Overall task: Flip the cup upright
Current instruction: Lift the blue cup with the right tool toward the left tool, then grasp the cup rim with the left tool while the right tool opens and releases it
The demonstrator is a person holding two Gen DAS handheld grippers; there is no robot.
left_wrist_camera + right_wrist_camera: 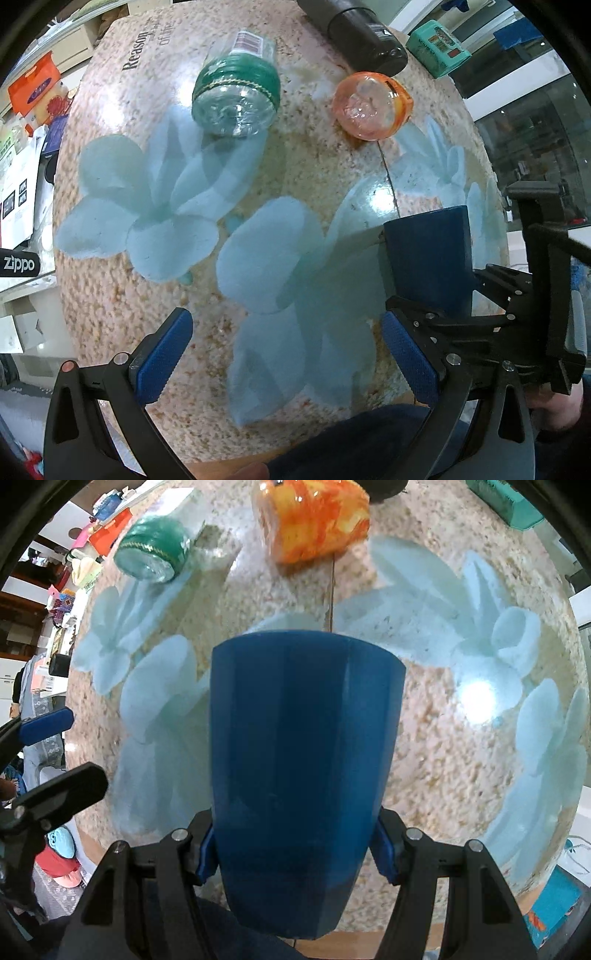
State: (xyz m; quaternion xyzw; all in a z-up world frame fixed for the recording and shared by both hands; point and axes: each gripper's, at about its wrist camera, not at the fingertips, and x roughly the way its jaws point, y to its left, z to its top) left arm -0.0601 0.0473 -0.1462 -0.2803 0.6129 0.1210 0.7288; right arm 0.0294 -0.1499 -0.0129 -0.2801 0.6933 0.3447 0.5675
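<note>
A dark blue faceted cup [295, 760] fills the middle of the right wrist view. My right gripper [297, 853] is shut on its narrow end, with its wide end pointing away over the table. The same cup [430, 258] shows at the right of the left wrist view, held by the right gripper. My left gripper [288, 354] is open and empty above the flowered tablecloth [258, 258], to the left of the cup.
A green-labelled plastic bottle [236, 92] lies on its side at the far side. An orange translucent jar [371, 107] lies beside it. A black cylinder [364, 40] and a teal box [437, 48] sit at the far edge. Shelves and clutter surround the table.
</note>
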